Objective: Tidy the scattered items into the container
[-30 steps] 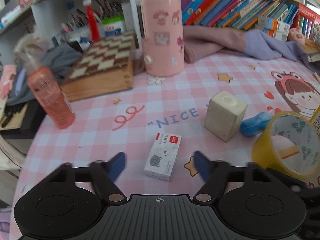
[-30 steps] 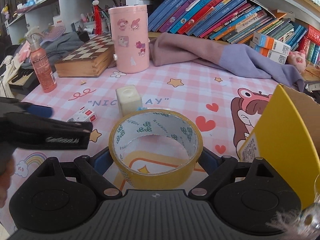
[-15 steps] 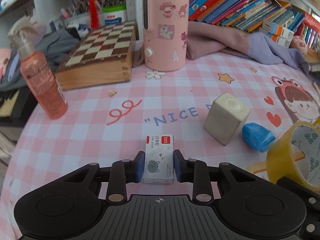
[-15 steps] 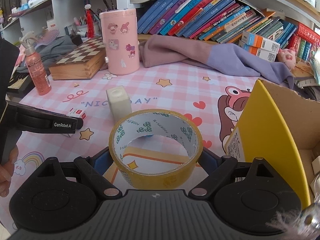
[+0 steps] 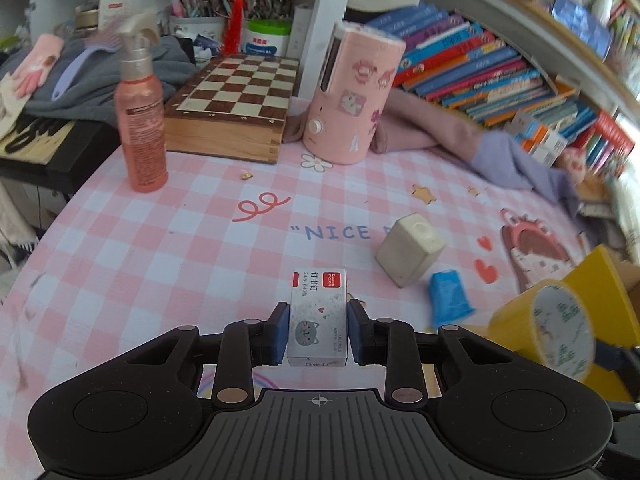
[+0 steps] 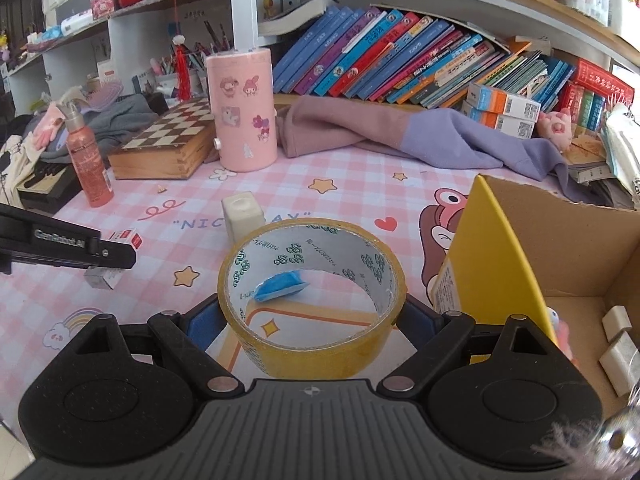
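A: Left wrist view, entry one. My left tongs [image 5: 318,330] are clamped on the staple box [image 5: 318,316]; both blue pads [image 5: 281,330] press its long sides. The jaws have just been closing, and the box is between them. It sits clear of the pink checked tabletop [image 5: 160,248], cat print up.

B: And the loose items near it?

A: The cream block [image 5: 410,250] stands tilted on the tabletop to the right of the box. The blue eraser [image 5: 448,296] lies just beside the block, on its near right side. Whether the two touch, I cannot tell.

B: Right side?

A: Right wrist view. My right tongs [image 6: 312,318] are clamped on the roll of yellow tape [image 6: 312,304], one pad [image 6: 200,320] against each outer side. The roll lies with its hole facing up; through the hole I see the blue eraser on the tabletop below.

B: The container?

A: The cardboard box [image 6: 560,248] with the yellow flap is just to the right of the roll. Its inside is open to view, with a few small white pieces [image 6: 618,334] on its floor. The roll is beside the flap, not over the opening.

B: Background, for the record?

A: Pink spray bottle [image 5: 140,120], chessboard [image 5: 240,96] and pink canister [image 5: 352,96] stand at the far side, well apart from both tongs. In the right wrist view the left tongs show at the left edge, the staple box in them.
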Demonstrator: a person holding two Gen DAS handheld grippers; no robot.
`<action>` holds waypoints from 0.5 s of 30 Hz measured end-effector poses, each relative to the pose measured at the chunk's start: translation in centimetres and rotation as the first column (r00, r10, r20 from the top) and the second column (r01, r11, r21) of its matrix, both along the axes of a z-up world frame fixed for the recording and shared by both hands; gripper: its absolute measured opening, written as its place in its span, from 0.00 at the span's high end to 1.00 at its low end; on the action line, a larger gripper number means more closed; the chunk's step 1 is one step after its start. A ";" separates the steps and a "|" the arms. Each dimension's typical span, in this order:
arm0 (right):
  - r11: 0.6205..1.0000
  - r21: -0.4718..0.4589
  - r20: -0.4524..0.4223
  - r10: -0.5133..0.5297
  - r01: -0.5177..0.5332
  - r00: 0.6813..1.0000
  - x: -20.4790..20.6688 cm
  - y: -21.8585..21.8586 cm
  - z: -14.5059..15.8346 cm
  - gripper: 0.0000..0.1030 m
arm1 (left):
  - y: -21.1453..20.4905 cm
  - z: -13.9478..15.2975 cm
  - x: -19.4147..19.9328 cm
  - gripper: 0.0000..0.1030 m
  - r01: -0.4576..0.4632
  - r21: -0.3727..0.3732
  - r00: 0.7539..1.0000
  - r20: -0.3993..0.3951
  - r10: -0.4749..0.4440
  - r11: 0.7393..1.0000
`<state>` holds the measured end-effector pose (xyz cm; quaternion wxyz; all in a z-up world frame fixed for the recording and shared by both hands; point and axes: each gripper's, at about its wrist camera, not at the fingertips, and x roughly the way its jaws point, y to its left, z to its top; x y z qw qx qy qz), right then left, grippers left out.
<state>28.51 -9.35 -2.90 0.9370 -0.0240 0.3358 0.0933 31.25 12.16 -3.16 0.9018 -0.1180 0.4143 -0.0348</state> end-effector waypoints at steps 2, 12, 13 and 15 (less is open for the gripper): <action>1.000 0.002 0.009 0.005 -0.005 1.000 -0.7 -0.1 0.4 0.13 | 0.1 0.6 -1.0 0.72 0.003 -0.025 1.000 0.015 -0.003 1.000; 0.997 -0.020 0.059 0.070 -0.069 0.996 -5.9 0.1 2.6 0.13 | 0.4 2.8 -6.4 0.72 0.049 -0.062 0.996 0.072 -0.044 0.997; 0.997 -0.026 0.065 0.076 -0.075 0.995 -6.5 0.2 2.8 0.13 | 0.5 3.0 -6.9 0.72 0.050 -0.067 0.996 0.072 -0.045 0.996; 0.996 -0.034 0.071 0.082 -0.079 0.994 -7.5 0.3 3.1 0.13 | 0.8 3.2 -8.1 0.72 0.051 -0.084 0.996 0.075 -0.045 0.995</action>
